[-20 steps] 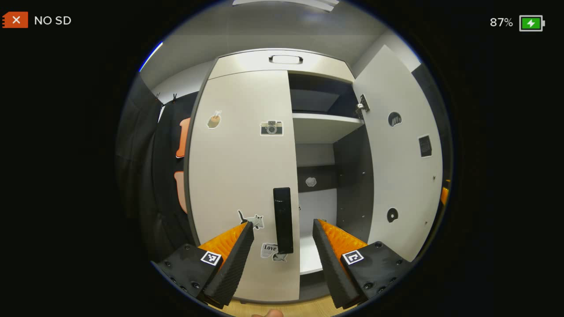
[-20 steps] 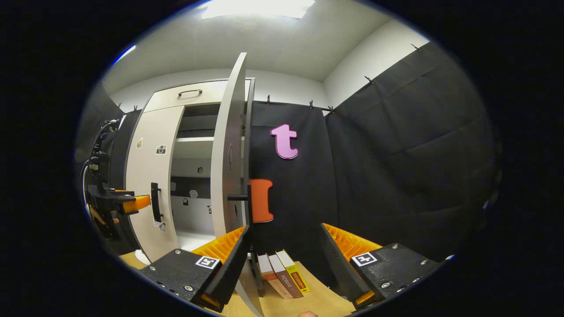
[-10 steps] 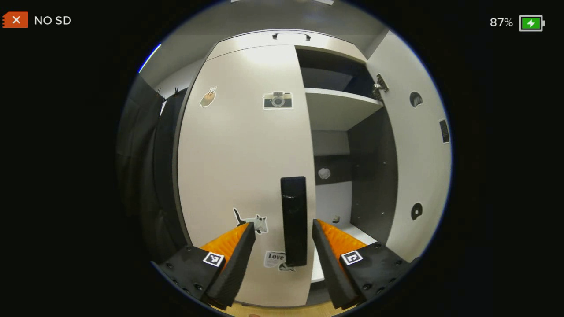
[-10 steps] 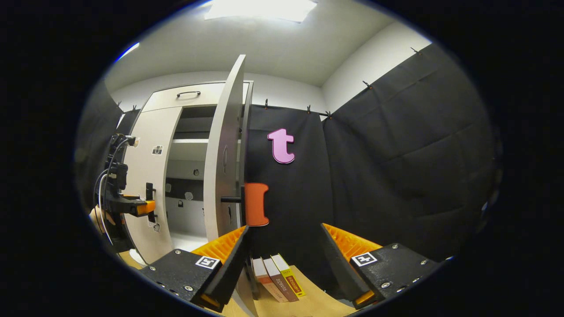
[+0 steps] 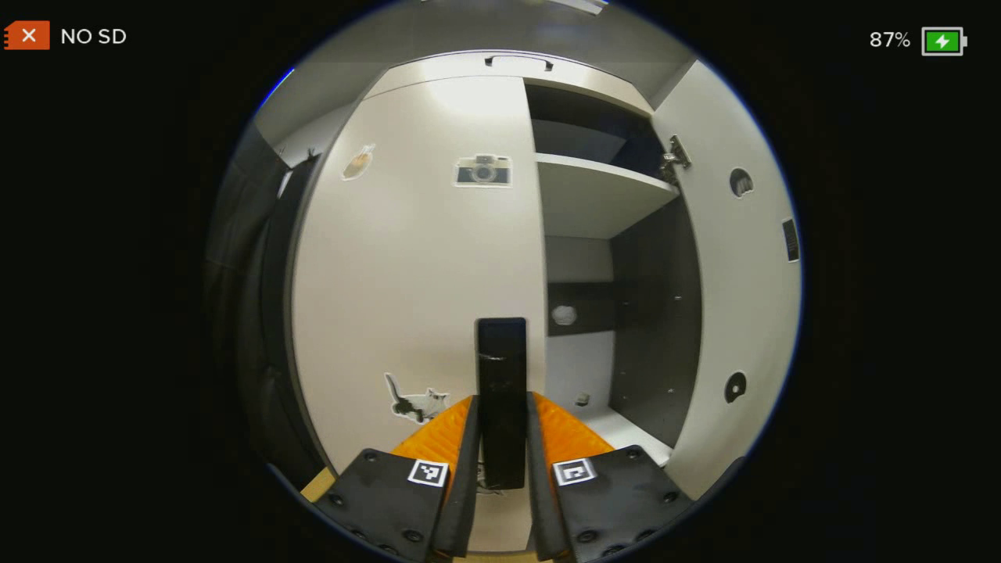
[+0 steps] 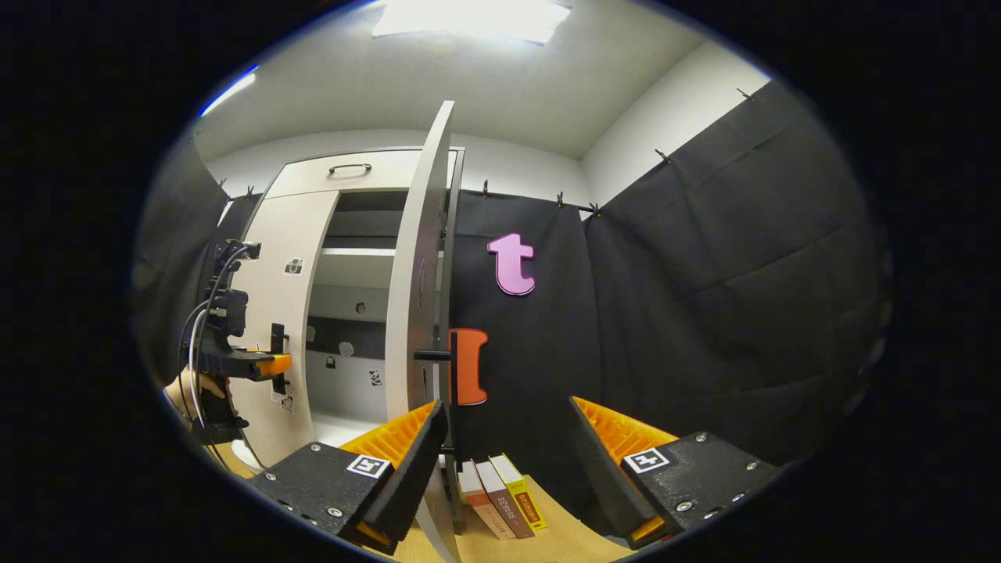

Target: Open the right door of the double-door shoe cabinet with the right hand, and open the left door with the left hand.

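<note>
left gripper view: close, facing left door (image 5: 414, 258) | right gripper view: farther, shares cabinet interior (image 6: 356, 313)

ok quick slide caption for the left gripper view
Left tongs closed on the black handle of the shut left door; right door already swung open.

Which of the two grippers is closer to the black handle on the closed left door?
Left. The left gripper has its fingers on either side of the black handle. The right gripper sits open, off by the opened right door.
</note>
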Tool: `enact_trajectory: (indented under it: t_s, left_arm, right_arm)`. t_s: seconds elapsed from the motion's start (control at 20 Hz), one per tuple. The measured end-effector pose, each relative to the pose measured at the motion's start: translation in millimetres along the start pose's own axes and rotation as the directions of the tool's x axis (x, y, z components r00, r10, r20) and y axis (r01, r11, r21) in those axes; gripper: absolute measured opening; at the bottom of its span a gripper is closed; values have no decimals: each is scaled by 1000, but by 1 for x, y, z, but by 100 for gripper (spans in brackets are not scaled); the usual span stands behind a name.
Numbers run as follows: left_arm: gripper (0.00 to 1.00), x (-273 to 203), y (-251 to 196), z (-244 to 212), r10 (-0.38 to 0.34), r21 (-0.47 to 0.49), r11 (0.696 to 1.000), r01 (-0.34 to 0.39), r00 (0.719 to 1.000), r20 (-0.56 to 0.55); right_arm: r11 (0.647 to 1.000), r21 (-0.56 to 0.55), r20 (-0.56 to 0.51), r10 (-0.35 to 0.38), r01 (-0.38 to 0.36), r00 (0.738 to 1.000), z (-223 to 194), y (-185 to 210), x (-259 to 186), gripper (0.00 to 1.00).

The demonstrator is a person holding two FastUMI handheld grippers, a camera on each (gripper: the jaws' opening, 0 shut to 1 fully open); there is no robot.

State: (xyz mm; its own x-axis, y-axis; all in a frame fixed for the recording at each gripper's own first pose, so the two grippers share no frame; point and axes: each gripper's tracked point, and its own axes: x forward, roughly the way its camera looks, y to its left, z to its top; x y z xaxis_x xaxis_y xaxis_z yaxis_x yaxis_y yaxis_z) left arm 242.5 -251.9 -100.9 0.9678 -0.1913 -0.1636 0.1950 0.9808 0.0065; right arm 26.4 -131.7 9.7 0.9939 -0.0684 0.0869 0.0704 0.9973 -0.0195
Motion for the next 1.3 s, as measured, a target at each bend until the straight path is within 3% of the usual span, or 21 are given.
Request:
enact_trajectory:
  t_s: [0.15,0.3,0.55,1.05,1.3]
  left_arm:
    - [32,1,0,-1,8,22,1000,-8,1000,-14]
    - [29,3,1,-5,-4,-23,1000,3,999,-39]
    - [12,-5,2,-4,-43,-25,999,42,998,-46]
    - [12,-18,8,-6,-160,-72,985,156,986,-55]
    - [12,-19,12,-7,-179,-53,983,177,982,-52]
  right_arm:
    - [1000,0,11,0,0,1000,3,0,-2,93]
    - [1000,-5,5,12,-12,1000,1,6,-5,93]
    - [999,-22,-2,24,-24,1000,2,16,-8,93]
    - [997,12,22,72,-73,997,23,54,-27,93]
    - [994,23,8,107,-108,994,22,79,-30,93]
